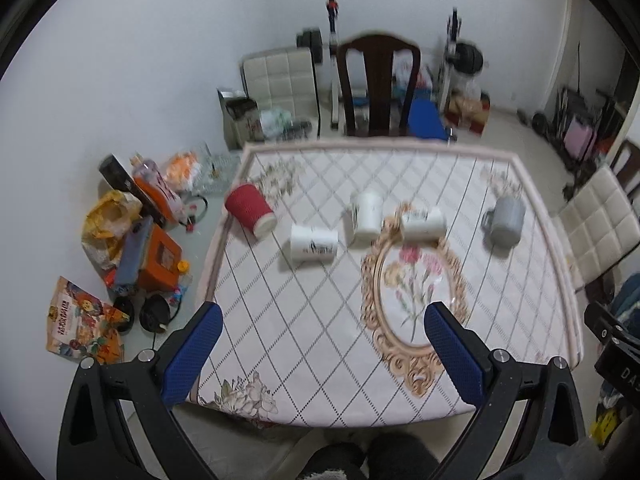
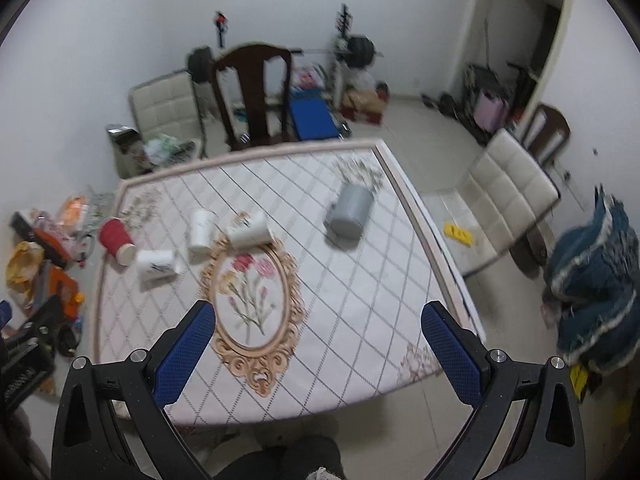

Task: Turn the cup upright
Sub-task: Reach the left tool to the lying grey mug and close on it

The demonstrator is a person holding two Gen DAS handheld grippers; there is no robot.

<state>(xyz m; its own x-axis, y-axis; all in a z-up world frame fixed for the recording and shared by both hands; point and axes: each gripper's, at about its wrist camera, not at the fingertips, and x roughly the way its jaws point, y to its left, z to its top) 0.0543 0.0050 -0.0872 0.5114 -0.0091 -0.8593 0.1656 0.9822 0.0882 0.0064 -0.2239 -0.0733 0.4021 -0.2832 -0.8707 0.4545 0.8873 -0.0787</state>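
Several cups rest across the far half of the patterned table (image 1: 320,360). A red cup (image 1: 250,209) lies on its side at the far left. A white mug (image 1: 313,243) lies on its side beside it. Another white mug (image 1: 366,219) and a third (image 1: 423,224) sit near the oval flower motif. A grey mug (image 1: 506,218) stands mouth down at the right; it also shows in the right wrist view (image 2: 350,210). My left gripper (image 1: 322,356) is open and empty above the table's near edge. My right gripper (image 2: 318,354) is open and empty, also near the front edge.
A dark wooden chair (image 1: 378,84) stands behind the table. A padded cream chair (image 2: 508,196) stands to the right. Bags, boxes and clutter (image 1: 128,248) lie on the floor to the left. A blue blanket (image 2: 592,280) lies at the far right.
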